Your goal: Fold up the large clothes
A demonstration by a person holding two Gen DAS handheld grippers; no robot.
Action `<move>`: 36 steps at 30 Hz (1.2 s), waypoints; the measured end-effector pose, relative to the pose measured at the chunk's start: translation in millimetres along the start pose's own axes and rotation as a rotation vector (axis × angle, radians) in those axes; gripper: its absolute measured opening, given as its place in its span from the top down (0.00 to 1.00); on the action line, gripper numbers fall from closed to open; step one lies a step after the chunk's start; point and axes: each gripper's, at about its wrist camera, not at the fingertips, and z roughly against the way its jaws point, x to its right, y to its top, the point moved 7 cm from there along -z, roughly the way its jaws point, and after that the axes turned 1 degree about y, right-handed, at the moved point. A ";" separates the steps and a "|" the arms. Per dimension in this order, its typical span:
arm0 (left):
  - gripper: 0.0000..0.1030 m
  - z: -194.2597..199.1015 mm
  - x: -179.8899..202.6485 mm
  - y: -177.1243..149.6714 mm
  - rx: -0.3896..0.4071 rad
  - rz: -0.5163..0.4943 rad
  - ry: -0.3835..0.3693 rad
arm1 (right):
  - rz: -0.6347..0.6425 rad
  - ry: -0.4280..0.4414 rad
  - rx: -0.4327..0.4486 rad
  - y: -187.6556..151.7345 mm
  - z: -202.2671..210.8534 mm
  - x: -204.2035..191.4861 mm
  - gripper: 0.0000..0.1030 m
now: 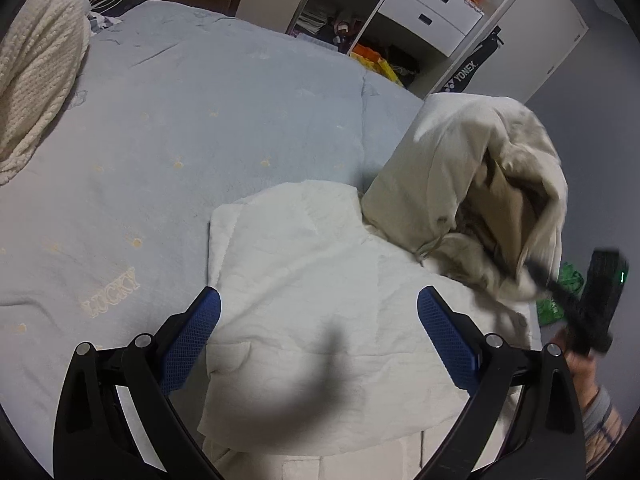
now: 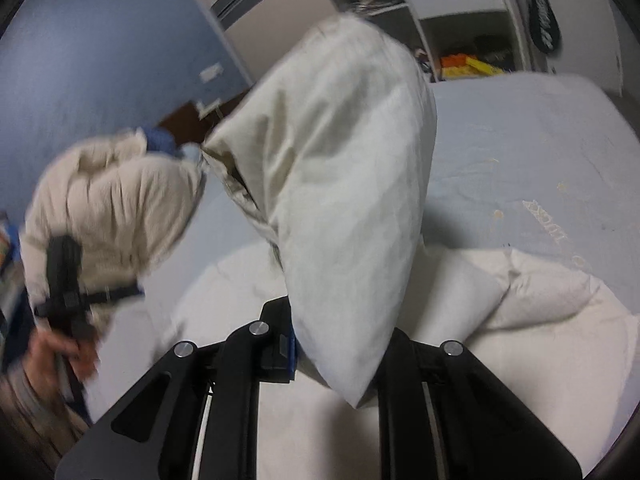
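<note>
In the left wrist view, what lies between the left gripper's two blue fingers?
Only the flat white garment on the blue bedspread. The left gripper is open above it; its fingers touch nothing, as the left wrist view shows.

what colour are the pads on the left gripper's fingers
Blue, with a fine mesh texture, on the left gripper's pads; clearest in the left wrist view.

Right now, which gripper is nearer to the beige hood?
Right. The right gripper is shut on the beige hood, holding it lifted off the bed. The left gripper hangs open over the white garment, apart from the hood.
</note>
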 end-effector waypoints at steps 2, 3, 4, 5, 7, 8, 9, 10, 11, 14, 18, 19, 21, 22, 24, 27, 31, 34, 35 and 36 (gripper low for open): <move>0.08 4.6 2.8 1.0 0.011 -0.003 -0.013 | 0.065 -0.023 -0.017 -19.3 6.0 -12.1 0.87; 0.08 7.0 4.3 2.3 0.018 -0.006 -0.019 | 0.086 -0.034 -0.026 -27.6 8.4 -15.5 0.87; 0.08 7.9 4.8 3.4 0.021 -0.008 -0.022 | 0.106 -0.044 -0.031 -36.2 11.1 -18.1 0.87; 0.08 9.9 5.6 4.8 0.028 -0.008 -0.027 | 0.135 -0.057 -0.040 -47.0 13.8 -20.2 0.87; 0.08 12.7 7.5 7.2 0.040 -0.006 -0.036 | 0.158 -0.072 -0.049 -62.5 17.6 -24.0 0.87; 0.08 14.2 8.0 6.8 0.043 -0.006 -0.039 | 0.163 -0.077 -0.051 -69.9 19.4 -22.9 0.87; 0.08 16.1 9.0 7.0 0.047 -0.007 -0.042 | 0.165 -0.082 -0.049 -76.0 21.4 -21.4 0.87; 0.08 18.1 10.1 7.5 0.052 -0.009 -0.045 | 0.170 -0.088 -0.046 -81.4 23.2 -20.7 0.87; 0.08 20.5 11.7 8.0 0.060 -0.012 -0.050 | 0.174 -0.090 -0.040 -88.1 25.8 -20.5 0.87; 0.08 29.6 16.5 10.5 0.091 -0.006 -0.093 | 0.195 -0.109 -0.027 -99.9 28.1 -20.0 0.87; 0.08 39.7 26.7 17.4 0.126 0.057 -0.245 | 0.266 -0.159 -0.018 -109.3 28.2 -26.2 0.86; 0.08 40.4 29.3 18.3 0.128 0.070 -0.273 | 0.282 -0.178 -0.013 -111.2 29.5 -27.9 0.85; 0.08 38.5 37.1 18.0 0.115 0.095 -0.345 | 0.310 -0.211 -0.005 -112.0 30.6 -32.8 0.84; 0.08 34.0 42.5 15.6 0.093 0.097 -0.372 | 0.322 -0.226 -0.002 -114.1 30.6 -35.1 0.84; 0.08 25.8 49.9 9.4 0.054 0.081 -0.357 | 0.351 -0.266 0.002 -117.9 33.9 -41.2 0.81; 0.08 15.1 56.1 0.1 0.003 0.073 -0.354 | 0.395 -0.325 0.003 -122.9 41.3 -46.2 0.74; 0.08 9.0 58.8 -5.9 -0.043 0.108 -0.396 | 0.367 -0.354 0.024 -133.8 63.0 -49.0 0.64; 0.08 7.2 60.3 -9.4 -0.061 0.100 -0.392 | 0.281 -0.339 0.036 -142.3 81.9 -45.6 0.47; 0.08 6.3 61.6 -10.9 -0.068 0.097 -0.389 | 0.224 -0.339 0.031 -150.1 91.4 -47.4 0.46; 0.08 6.6 63.5 -12.3 -0.073 0.097 -0.390 | 0.158 -0.327 0.030 -153.2 99.3 -44.8 0.45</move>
